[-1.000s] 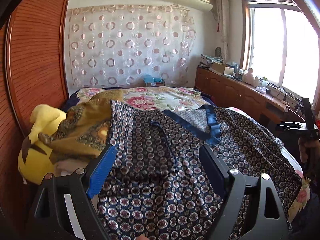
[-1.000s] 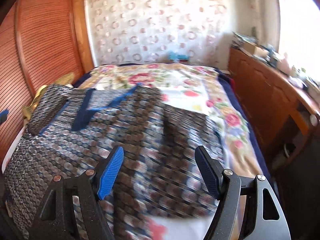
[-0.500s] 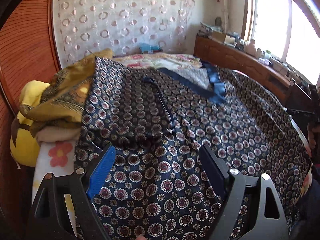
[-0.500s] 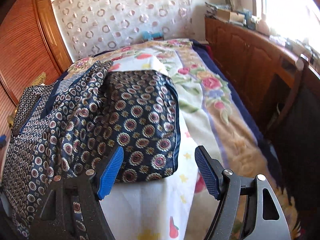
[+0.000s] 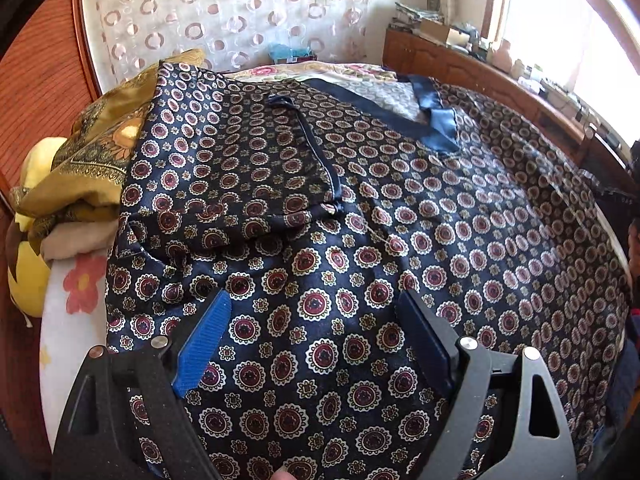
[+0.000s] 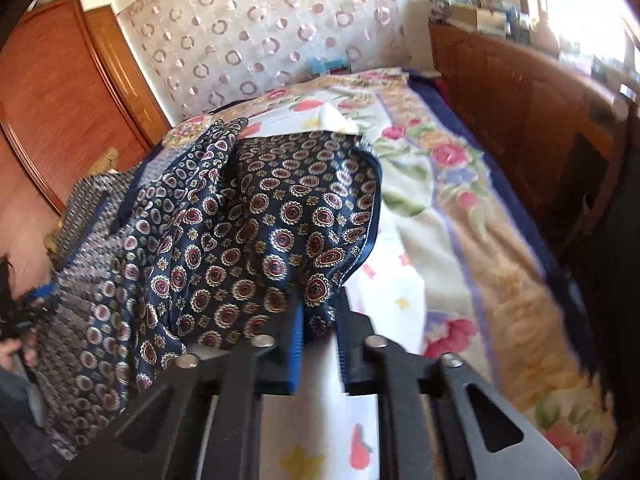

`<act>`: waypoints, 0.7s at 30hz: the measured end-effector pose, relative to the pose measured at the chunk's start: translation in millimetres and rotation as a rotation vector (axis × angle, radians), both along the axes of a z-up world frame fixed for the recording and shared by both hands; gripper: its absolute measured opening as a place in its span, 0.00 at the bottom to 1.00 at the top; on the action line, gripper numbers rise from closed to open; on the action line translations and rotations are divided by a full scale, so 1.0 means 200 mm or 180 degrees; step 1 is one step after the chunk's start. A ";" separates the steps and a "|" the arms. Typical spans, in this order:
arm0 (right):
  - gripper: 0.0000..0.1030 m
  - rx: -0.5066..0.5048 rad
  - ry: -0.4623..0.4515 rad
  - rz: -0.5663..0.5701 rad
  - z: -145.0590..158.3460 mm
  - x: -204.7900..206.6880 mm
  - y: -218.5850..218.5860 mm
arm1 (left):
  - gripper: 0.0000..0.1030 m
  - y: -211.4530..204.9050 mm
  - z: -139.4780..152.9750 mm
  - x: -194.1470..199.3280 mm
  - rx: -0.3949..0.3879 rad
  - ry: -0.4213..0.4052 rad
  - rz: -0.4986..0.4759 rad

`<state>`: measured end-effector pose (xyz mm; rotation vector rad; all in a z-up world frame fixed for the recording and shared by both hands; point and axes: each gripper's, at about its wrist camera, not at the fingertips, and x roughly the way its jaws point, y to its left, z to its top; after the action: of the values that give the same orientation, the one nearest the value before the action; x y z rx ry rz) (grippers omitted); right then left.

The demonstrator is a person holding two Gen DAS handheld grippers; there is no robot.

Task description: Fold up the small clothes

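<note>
A dark blue garment [image 5: 360, 240] printed with red and white medallions lies spread over the bed, one sleeve folded across its chest. My left gripper [image 5: 312, 304] hovers just above its lower part, open, with cloth under the gap but not pinched. In the right wrist view the same garment [image 6: 260, 220] bunches up at its right edge. My right gripper [image 6: 320, 312] is closing its jaws there, and a corner of the cloth sits pinched between the blue pads.
A floral bedsheet [image 6: 420, 208] covers the bed. A yellow plush toy [image 5: 28, 280] and a golden cloth [image 5: 100, 152] sit at the left edge by the wooden wardrobe [image 6: 60, 100]. A long wooden cabinet [image 6: 520, 100] runs along the right.
The right gripper went from wide open to closed on the garment's right corner, which now bunches upward. The left gripper sank closer to the garment and tilted down, staying open.
</note>
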<state>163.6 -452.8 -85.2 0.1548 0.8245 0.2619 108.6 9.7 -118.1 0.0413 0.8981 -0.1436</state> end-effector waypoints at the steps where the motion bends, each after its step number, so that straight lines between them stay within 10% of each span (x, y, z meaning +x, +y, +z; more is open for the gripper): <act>1: 0.07 -0.0039 -0.0059 -0.0016 0.01 -0.01 0.00 | 0.84 0.00 0.00 0.00 0.0014 -0.0001 -0.0005; 11: 0.05 -0.0291 -0.0801 -0.0419 0.34 -0.19 -0.09 | 0.86 0.00 0.00 0.00 0.0009 0.0009 -0.0015; 21: 0.06 -0.0362 -0.0966 0.0086 0.39 -0.21 0.20 | 0.86 0.00 0.00 0.00 0.0006 0.0010 -0.0015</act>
<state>120.7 -412.3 -8.0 -0.0036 0.5387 0.2558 109.4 9.6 -118.2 0.0448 0.9015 -0.1472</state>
